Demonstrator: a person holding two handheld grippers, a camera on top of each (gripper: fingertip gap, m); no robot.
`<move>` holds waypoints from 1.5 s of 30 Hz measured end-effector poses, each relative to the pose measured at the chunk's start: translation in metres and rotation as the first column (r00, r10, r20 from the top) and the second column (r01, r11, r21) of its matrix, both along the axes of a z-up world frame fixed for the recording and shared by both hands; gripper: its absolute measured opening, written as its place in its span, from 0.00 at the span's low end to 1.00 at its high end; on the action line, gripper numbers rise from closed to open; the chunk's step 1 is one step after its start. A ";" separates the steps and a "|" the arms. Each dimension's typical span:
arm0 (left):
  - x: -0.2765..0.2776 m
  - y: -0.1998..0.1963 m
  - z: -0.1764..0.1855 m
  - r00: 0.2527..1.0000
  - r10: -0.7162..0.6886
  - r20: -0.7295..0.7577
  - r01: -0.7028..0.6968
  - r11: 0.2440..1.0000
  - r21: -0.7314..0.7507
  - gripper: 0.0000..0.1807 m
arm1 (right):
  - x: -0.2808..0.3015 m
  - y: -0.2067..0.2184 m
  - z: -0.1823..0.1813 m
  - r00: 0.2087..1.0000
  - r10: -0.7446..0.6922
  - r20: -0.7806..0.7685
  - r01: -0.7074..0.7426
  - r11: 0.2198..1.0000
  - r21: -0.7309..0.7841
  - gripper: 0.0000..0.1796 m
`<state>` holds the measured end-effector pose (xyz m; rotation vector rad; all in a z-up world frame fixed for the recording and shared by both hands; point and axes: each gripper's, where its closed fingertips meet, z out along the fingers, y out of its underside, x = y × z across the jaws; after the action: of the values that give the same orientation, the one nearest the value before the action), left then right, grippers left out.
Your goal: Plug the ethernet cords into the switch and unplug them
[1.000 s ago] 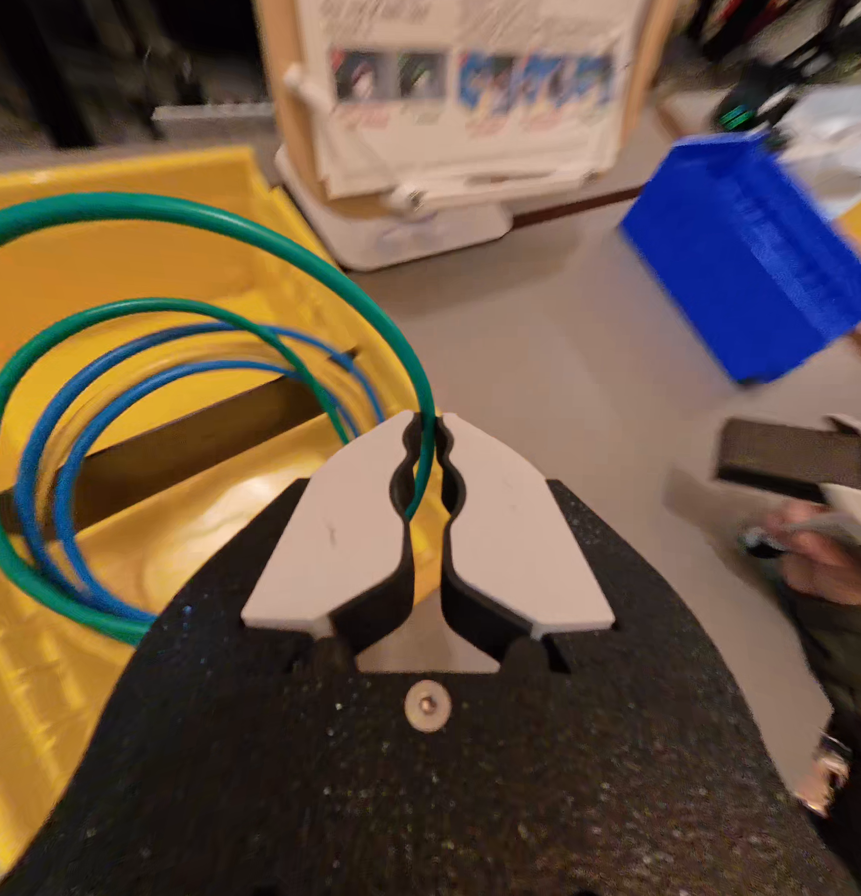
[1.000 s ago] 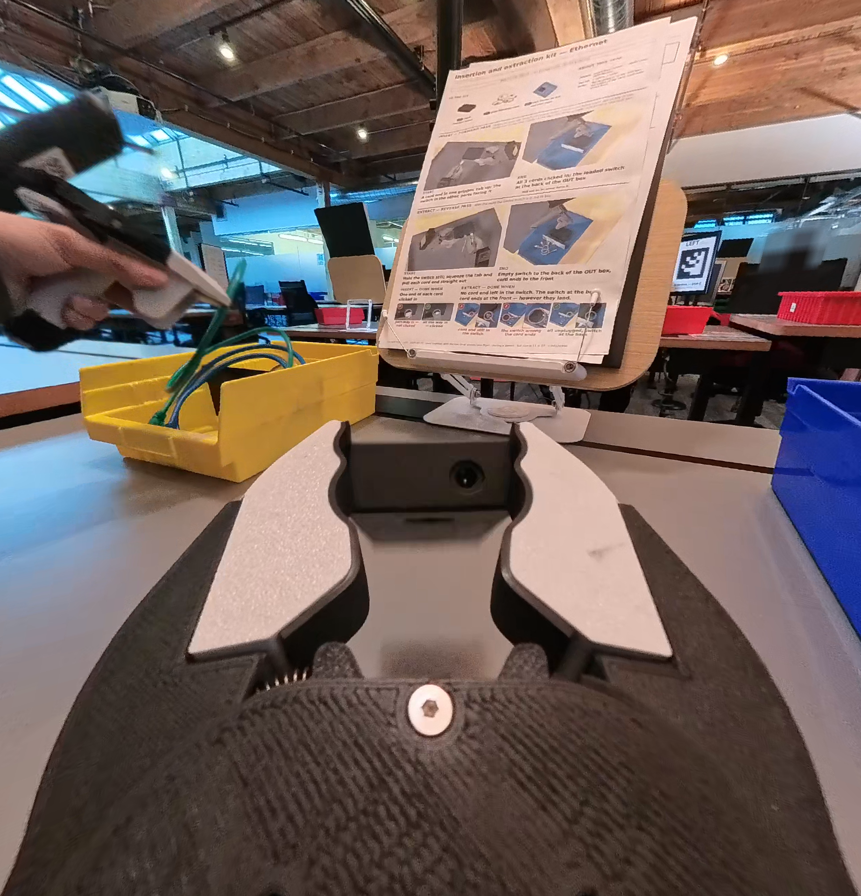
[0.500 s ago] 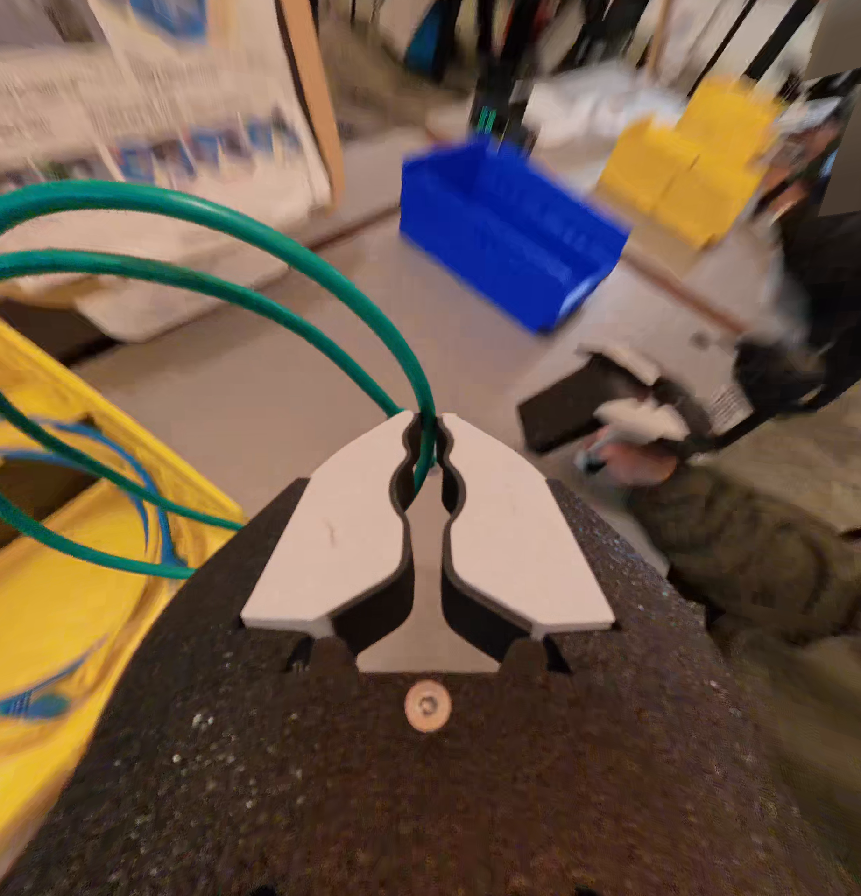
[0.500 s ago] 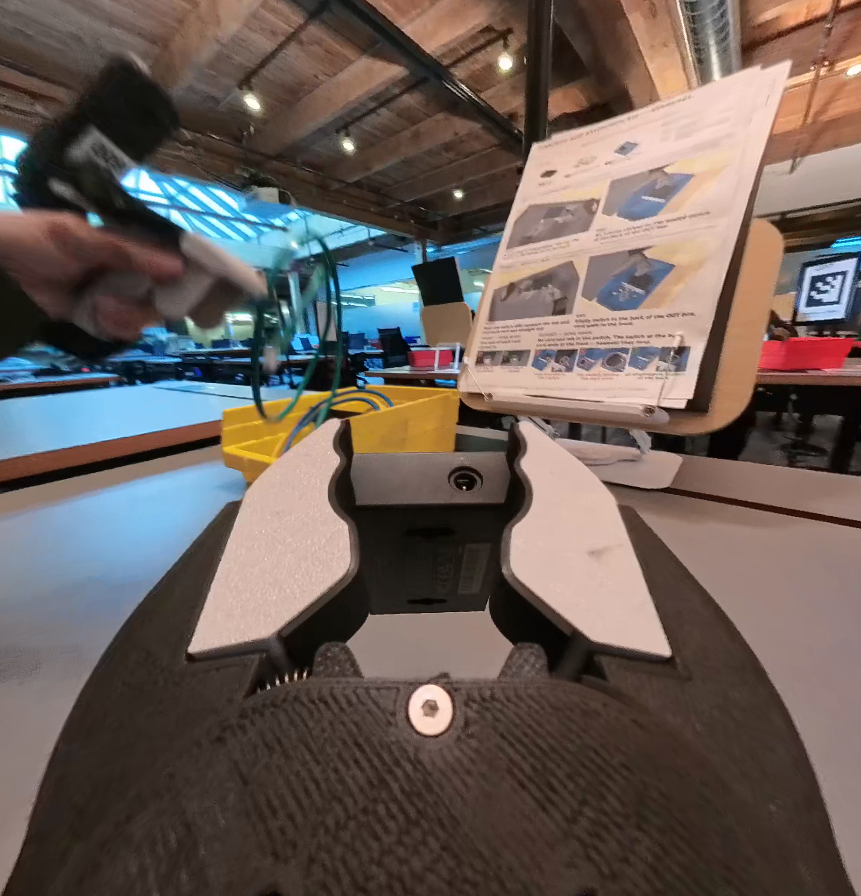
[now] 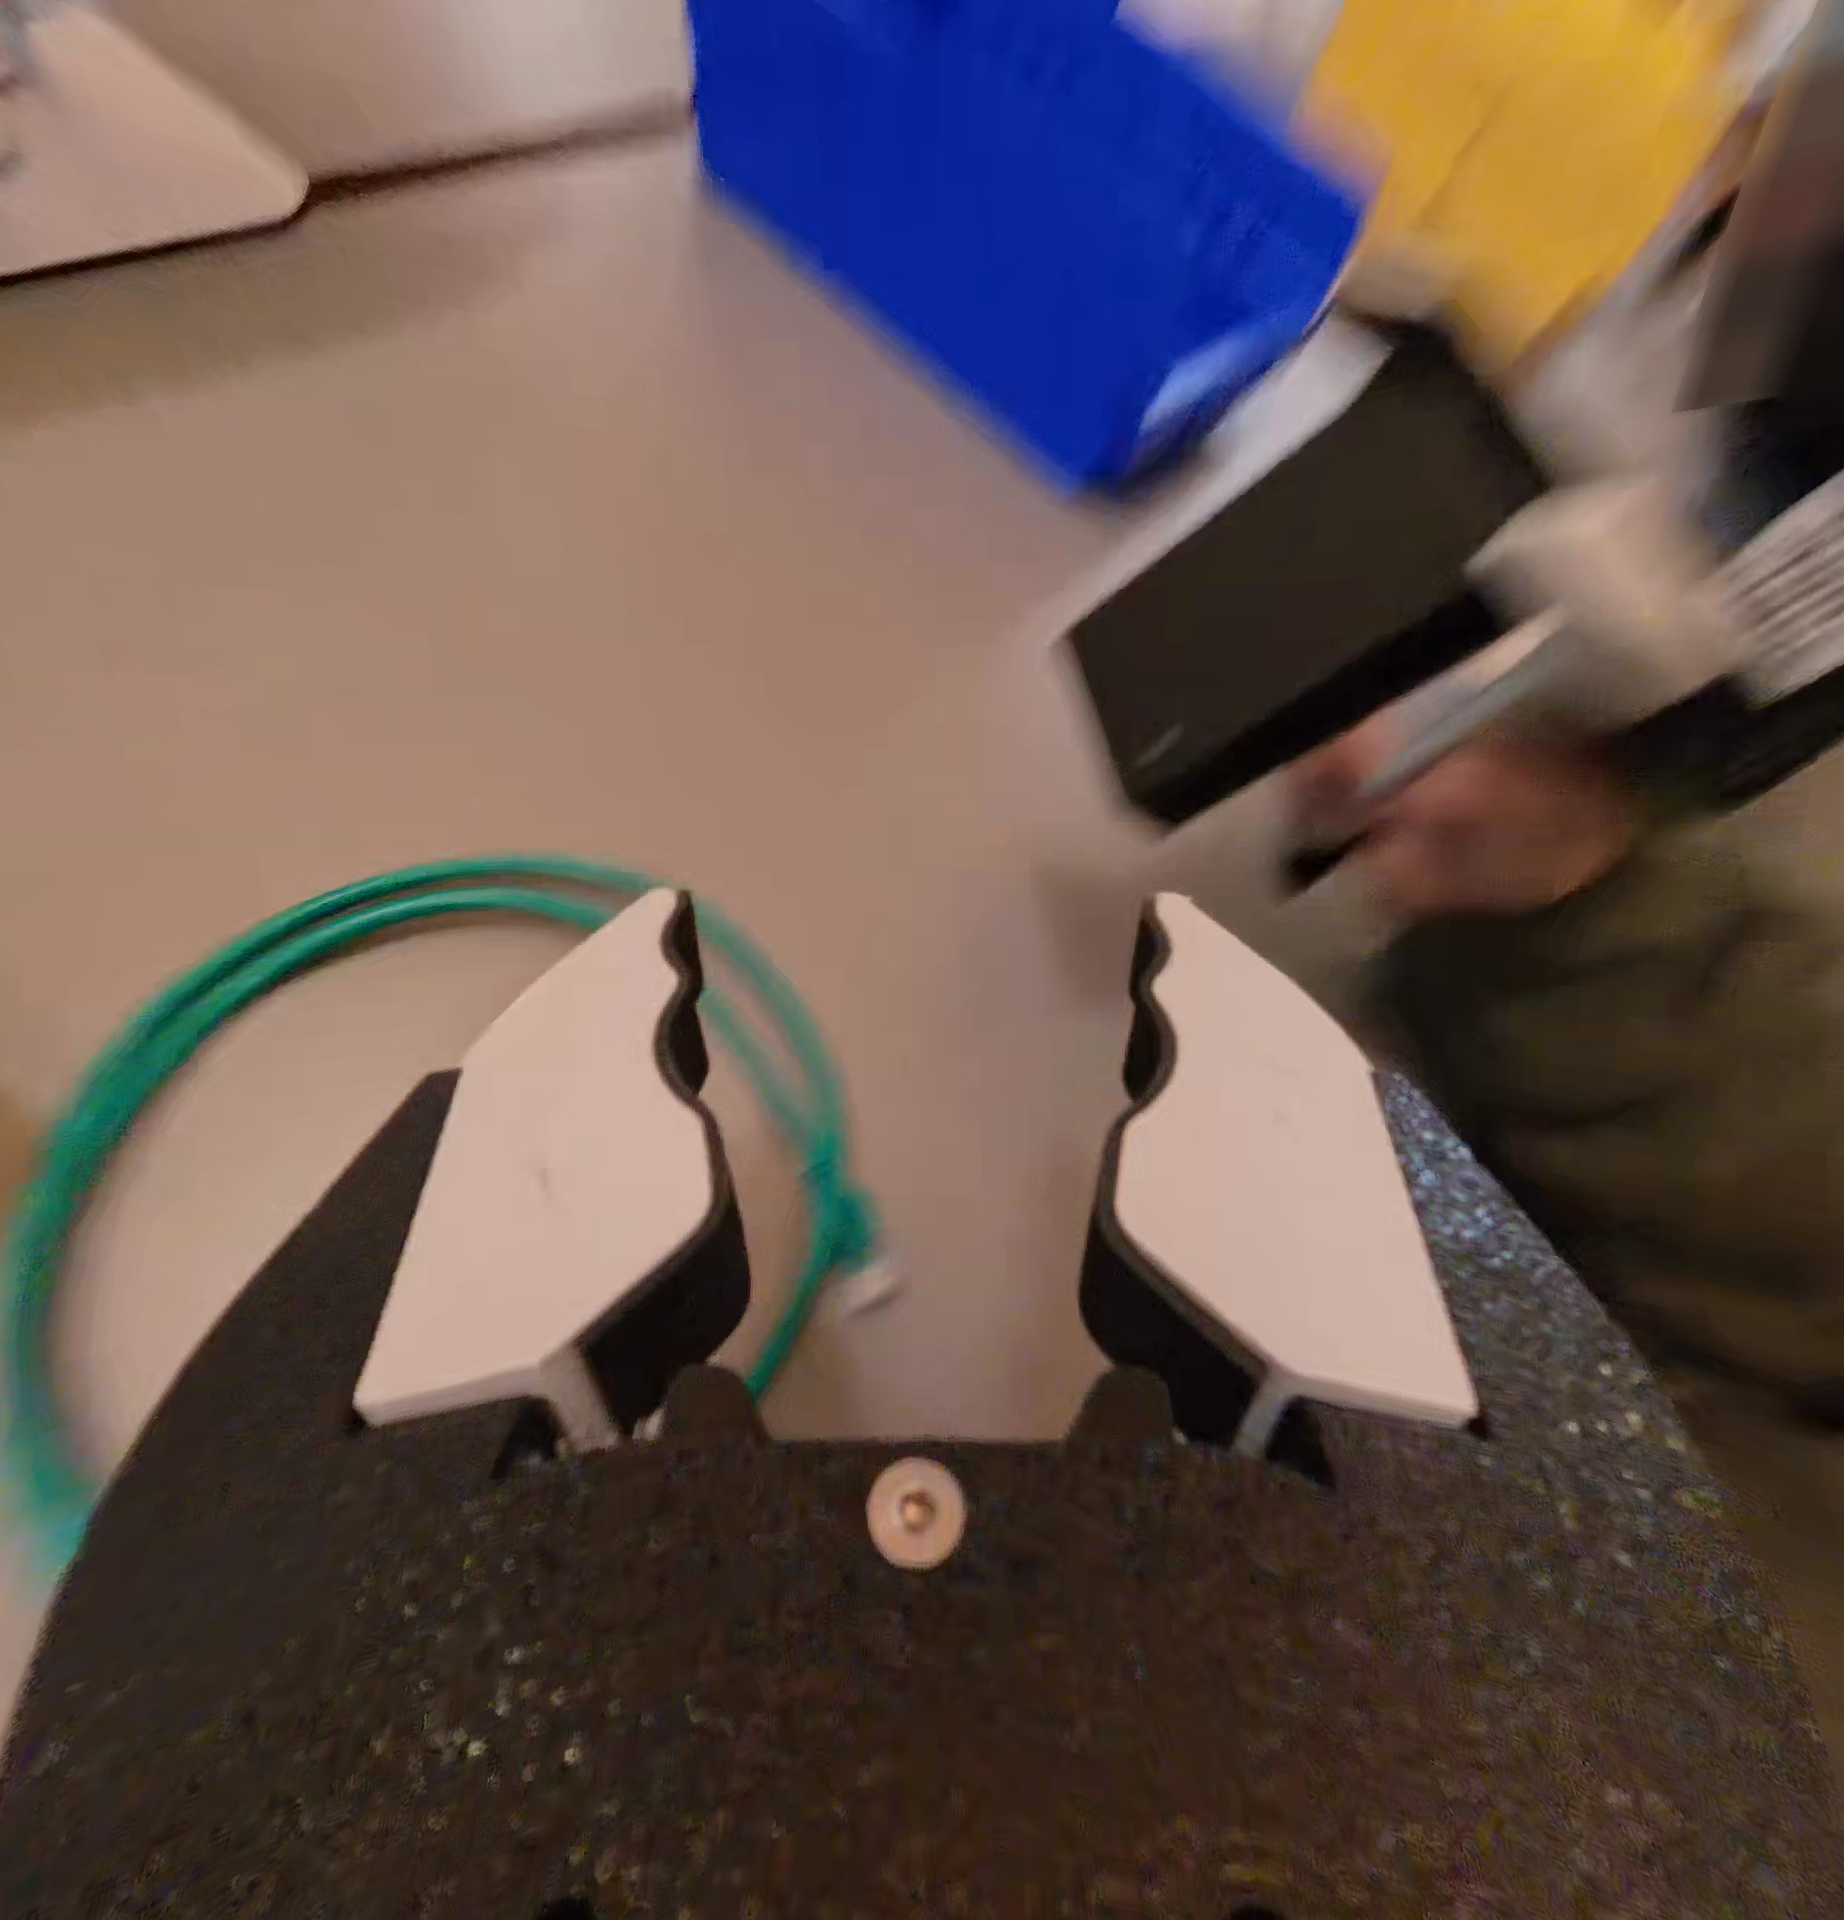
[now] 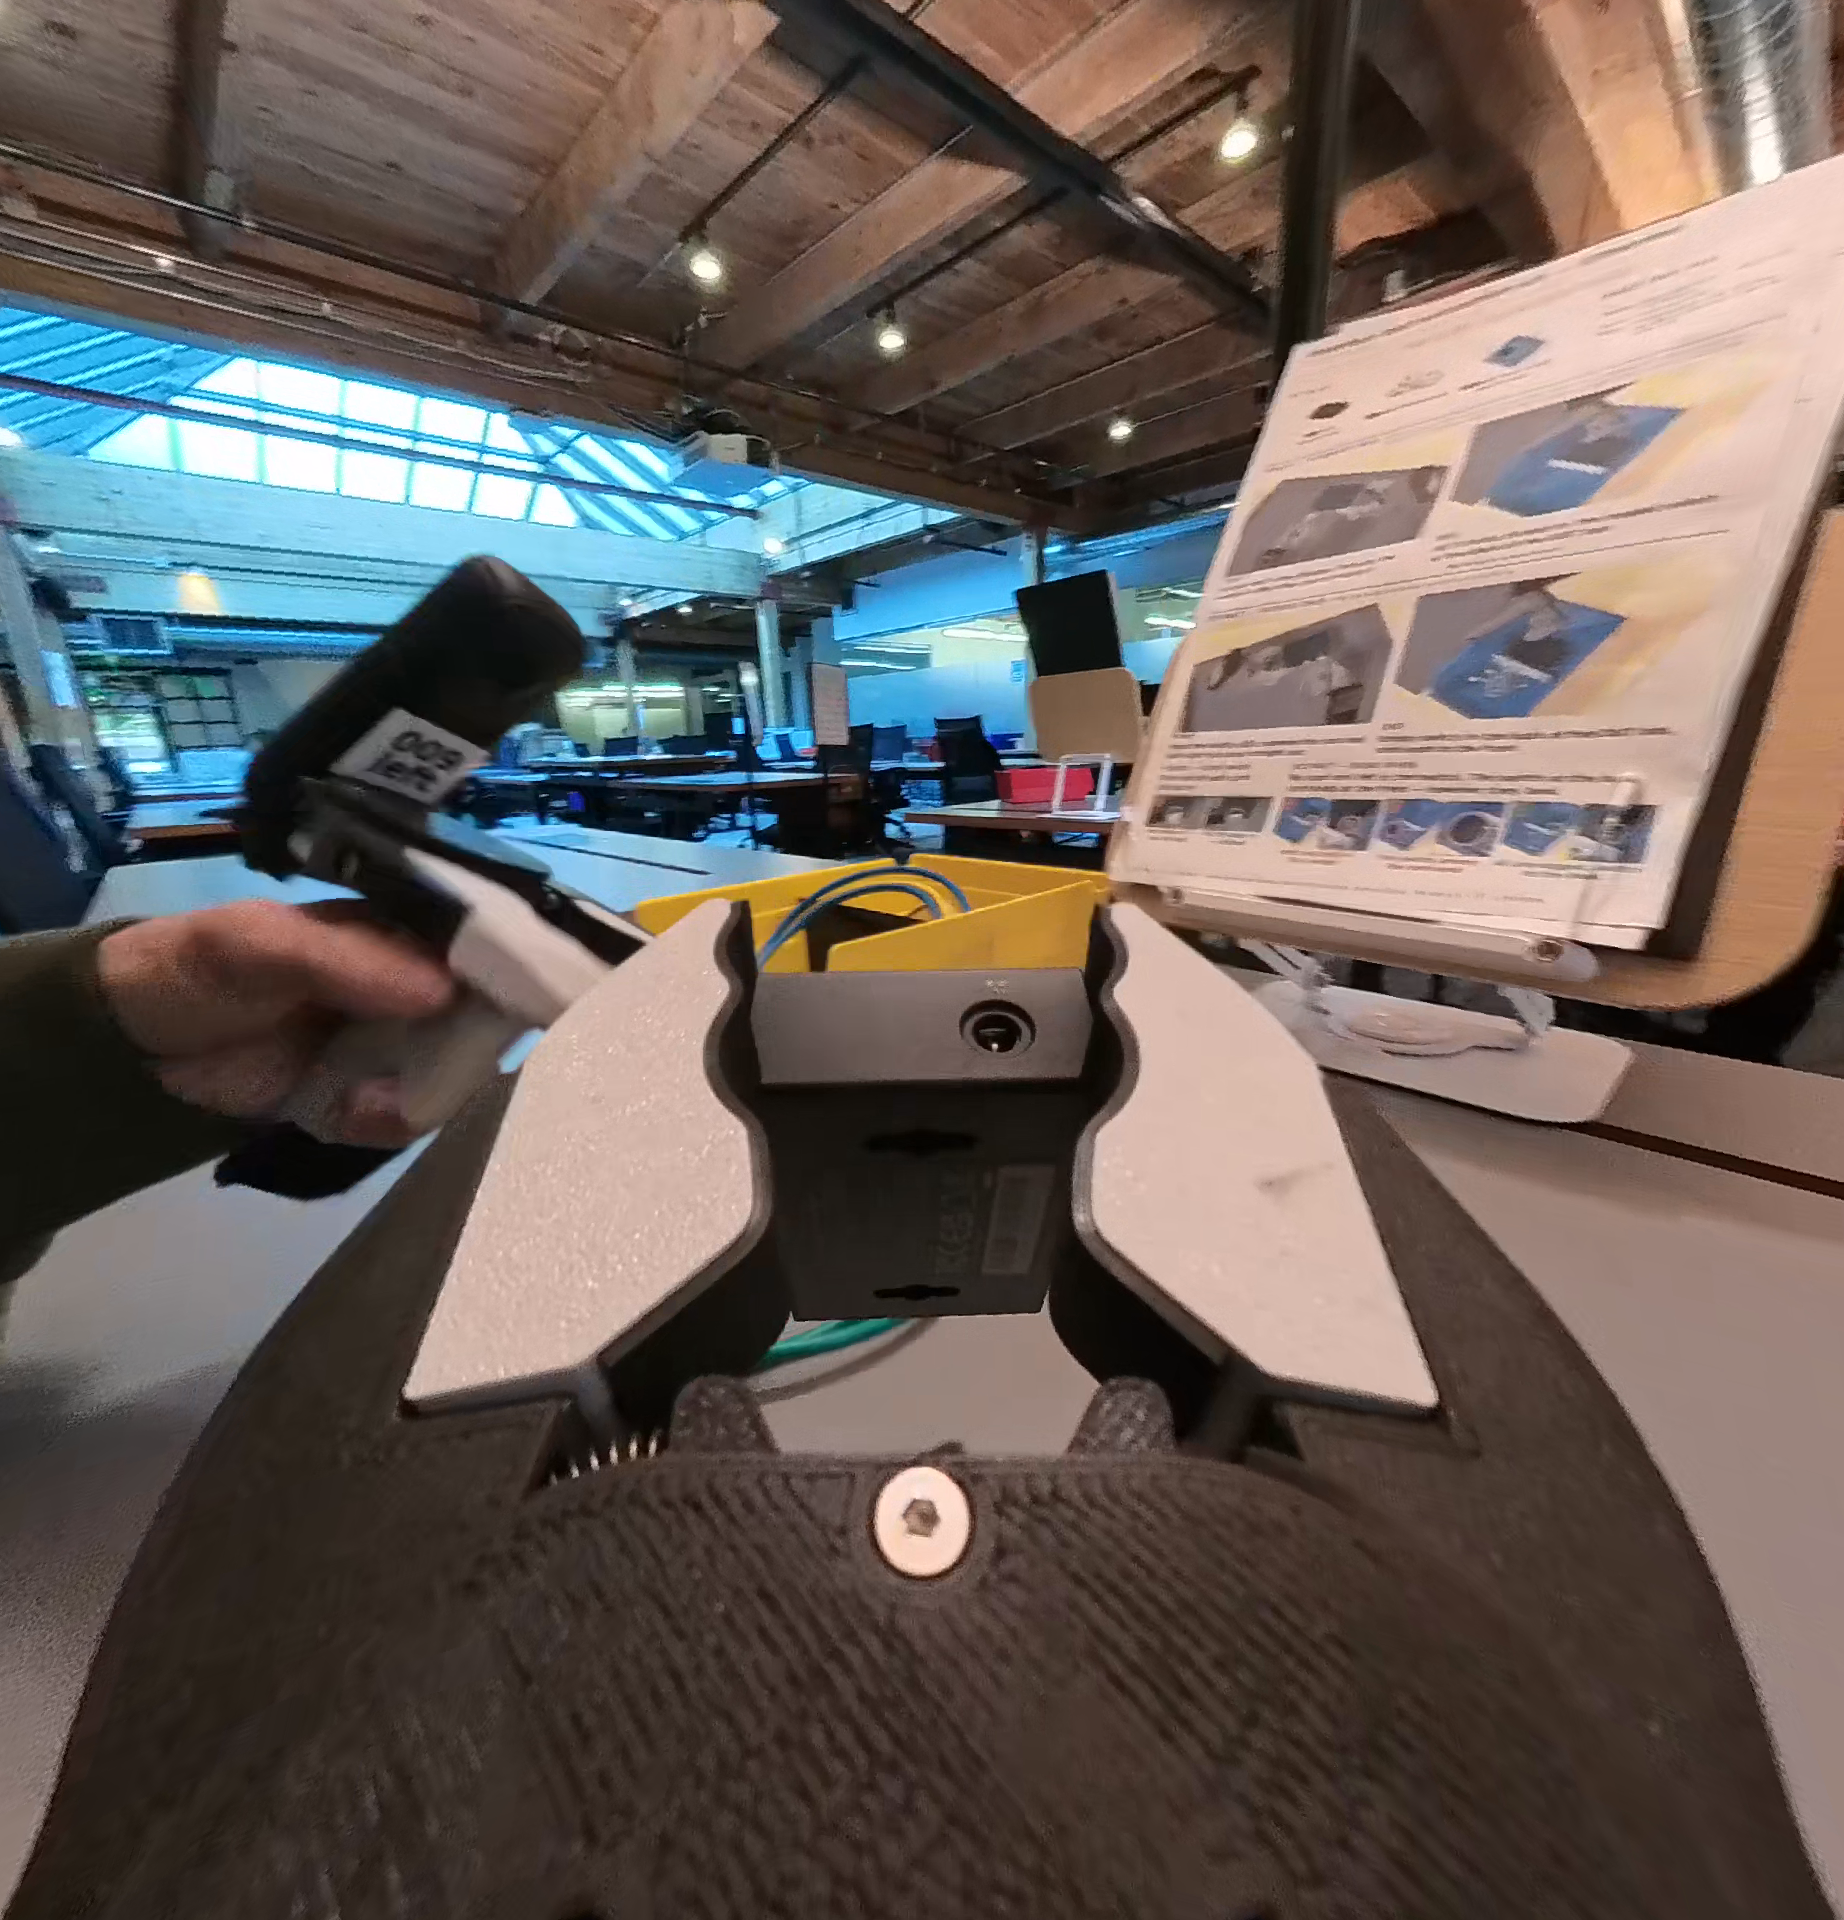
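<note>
Left gripper (image 5: 918, 925) has its jaws spread wide w/ nothing between them, angled down over the grey table (image 5: 482, 623). The green ethernet cord (image 5: 274, 935) lies coiled on the table just under and beside the left finger, its plug end (image 5: 856, 1262) loose in the gap between the fingers, not pinched. Right gripper (image 6: 918, 935) is clamped on the black switch (image 6: 918, 1143), one finger on each side, switch held above the tabletop w/ its round power socket facing fwd; a bit of green cord shows on the table beneath it. In the left wrist view the switch and right gripper appear blurred at upper right, near a blue bin (image 5: 1001, 208). Further out in the right wrist view: a person's hand (image 6: 263, 997) holding the left gripper at left, a yellow bin (image 6: 980, 914) w/ blue cords (image 6: 856, 894) straight ahead behind the switch, and an instruction sheet on a stand (image 6: 1469, 675) at right.
</note>
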<state>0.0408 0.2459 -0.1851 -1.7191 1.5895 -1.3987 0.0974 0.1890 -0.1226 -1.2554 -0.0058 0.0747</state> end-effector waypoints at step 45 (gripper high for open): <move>0.033 -0.038 0.003 0.939 -0.305 -0.159 0.100 0.683 -0.724 0.16 | -0.024 0.023 -0.063 0.978 0.119 0.171 -0.072 0.963 -0.259 0.39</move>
<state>0.0735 0.2075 -0.1818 -2.2908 1.5062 -2.1878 0.0732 0.2122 -0.1853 -1.5126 -0.2253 0.0432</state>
